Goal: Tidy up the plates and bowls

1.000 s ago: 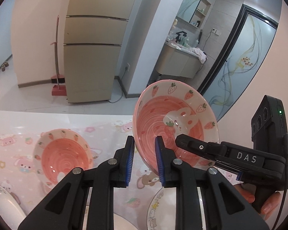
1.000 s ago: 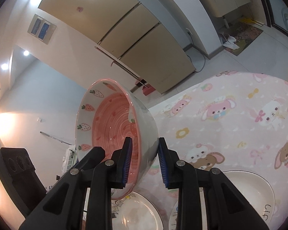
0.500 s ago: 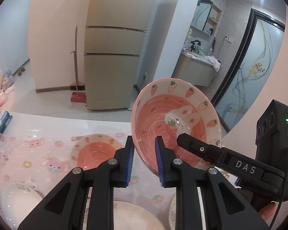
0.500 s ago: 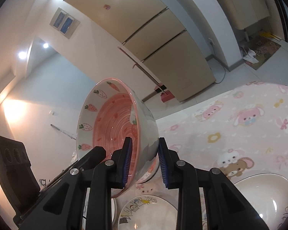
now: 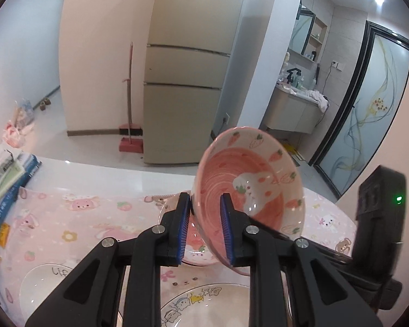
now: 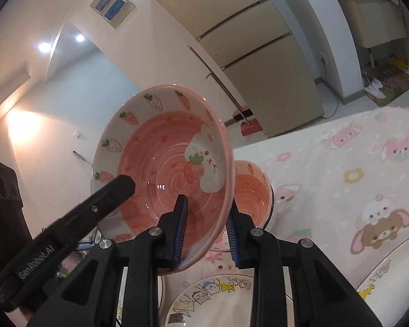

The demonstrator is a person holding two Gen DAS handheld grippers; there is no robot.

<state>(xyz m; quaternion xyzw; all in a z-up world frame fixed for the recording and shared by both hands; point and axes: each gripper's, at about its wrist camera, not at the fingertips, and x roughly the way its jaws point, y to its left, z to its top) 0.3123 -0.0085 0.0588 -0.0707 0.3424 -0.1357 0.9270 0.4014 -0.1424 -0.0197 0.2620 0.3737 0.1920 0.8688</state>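
A pink strawberry-pattern bowl (image 5: 248,188) is held tilted in the air above the table; it also shows in the right wrist view (image 6: 163,163). My left gripper (image 5: 204,226) is shut on its rim from one side. My right gripper (image 6: 207,231) is shut on the rim from the other side. A second pink bowl (image 6: 252,193) stands on the pink cartoon tablecloth (image 6: 340,179) just behind the held one; it also shows in the left wrist view (image 5: 193,248).
A white cartoon plate (image 5: 204,308) lies below the grippers, also in the right wrist view (image 6: 218,299). Another white dish (image 5: 46,280) sits at the left, one more (image 6: 392,272) at the right. Books (image 5: 5,179) are stacked at the table's left edge.
The held bowl has moved left over the table and turned, so its inside faces the right wrist camera more. The second pink bowl now sits right behind it.
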